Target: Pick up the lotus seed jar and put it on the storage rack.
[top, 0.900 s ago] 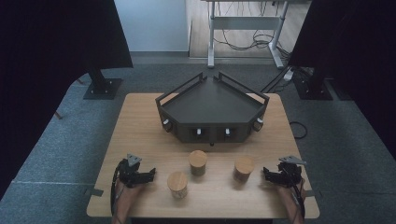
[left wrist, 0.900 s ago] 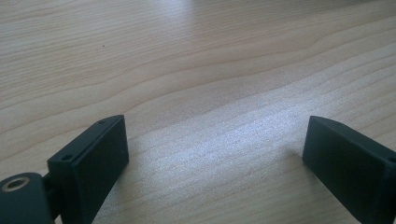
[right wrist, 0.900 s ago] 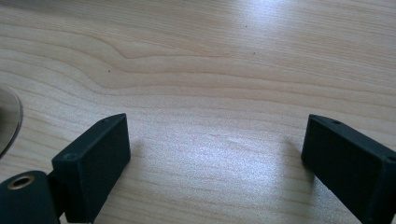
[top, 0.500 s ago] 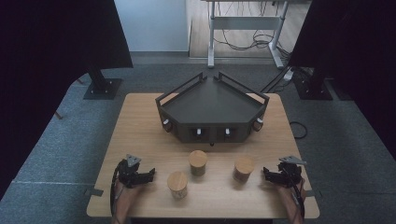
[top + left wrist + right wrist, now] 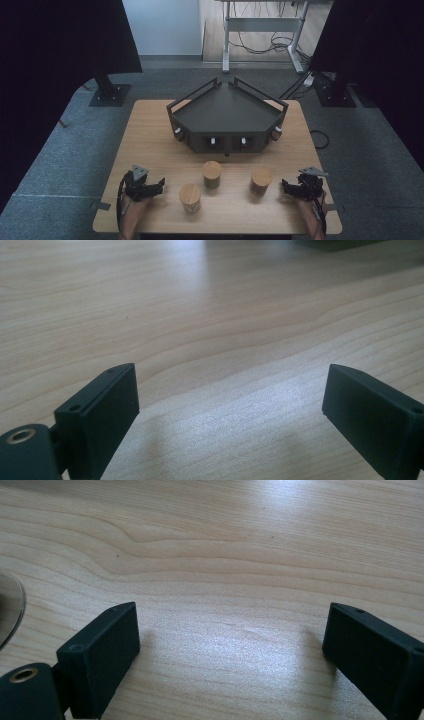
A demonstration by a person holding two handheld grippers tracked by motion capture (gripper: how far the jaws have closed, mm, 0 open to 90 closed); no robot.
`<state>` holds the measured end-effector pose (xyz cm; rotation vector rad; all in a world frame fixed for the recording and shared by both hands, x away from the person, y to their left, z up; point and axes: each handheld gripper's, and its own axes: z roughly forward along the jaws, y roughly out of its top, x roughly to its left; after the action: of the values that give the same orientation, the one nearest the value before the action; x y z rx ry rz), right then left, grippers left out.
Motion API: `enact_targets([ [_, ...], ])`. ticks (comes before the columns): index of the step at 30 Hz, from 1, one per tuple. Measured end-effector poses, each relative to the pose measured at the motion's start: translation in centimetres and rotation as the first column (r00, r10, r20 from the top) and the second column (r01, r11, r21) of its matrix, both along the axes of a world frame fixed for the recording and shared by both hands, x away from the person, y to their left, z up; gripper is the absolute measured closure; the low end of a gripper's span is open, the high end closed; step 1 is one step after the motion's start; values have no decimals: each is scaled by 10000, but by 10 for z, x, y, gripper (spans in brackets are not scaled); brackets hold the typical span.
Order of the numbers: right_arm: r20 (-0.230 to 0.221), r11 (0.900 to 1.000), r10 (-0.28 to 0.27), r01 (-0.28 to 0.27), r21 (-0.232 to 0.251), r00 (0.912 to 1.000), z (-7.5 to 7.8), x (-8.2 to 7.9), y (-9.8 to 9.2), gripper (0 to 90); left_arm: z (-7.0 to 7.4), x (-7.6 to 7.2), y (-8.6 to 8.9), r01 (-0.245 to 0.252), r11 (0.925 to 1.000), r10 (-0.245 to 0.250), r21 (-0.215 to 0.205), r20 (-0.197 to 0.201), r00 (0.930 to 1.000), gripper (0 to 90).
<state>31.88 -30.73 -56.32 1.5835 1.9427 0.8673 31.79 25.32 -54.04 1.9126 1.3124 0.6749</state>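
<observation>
In the high view, at the bottom left of the frame, the left gripper [image 5: 159, 186] rests low on the wooden table [image 5: 150, 135] with its jaws spread and nothing between them; the left gripper view confirms this, the two black jaws standing wide apart over bare wood grain. At the bottom right of the frame the right gripper [image 5: 285, 186] lies the same way, jaws spread and holding nothing (its own view shows plain wood between them, with a sliver of something round and shiny at the left edge that is too cut off to identify).

Between the two grippers stand three small jars with wooden lids, all upright. The nearest jar [image 5: 190, 196] sits in the lower middle of the frame, just beside the left gripper but apart from it. The right jar [image 5: 261, 181] stands near the right gripper, also not touched. The middle jar [image 5: 212, 173] is a little farther up the frame, between the other two.

Beyond the jars, in the centre of the frame, sits a dark angular tray [image 5: 227, 112] with raised rails and small white knobs along its front face. Past the table lies grey carpet [image 5: 75, 150].
</observation>
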Motion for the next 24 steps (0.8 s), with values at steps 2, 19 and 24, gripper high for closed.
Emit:
enact_targets([
  [2,7,10000,-9,9,23,10000,0,0,0,78,2,-1,1,8,10000,-7,-91,99,10000,78],
  [19,7,10000,36,-36,-2,10000,0,0,0,78,13,-8,3,190,9988,-164,-451,564,9983,78],
  [24,4,10000,32,-32,3,10000,0,0,0,78,16,-10,2,205,9984,-169,-521,684,9975,77],
])
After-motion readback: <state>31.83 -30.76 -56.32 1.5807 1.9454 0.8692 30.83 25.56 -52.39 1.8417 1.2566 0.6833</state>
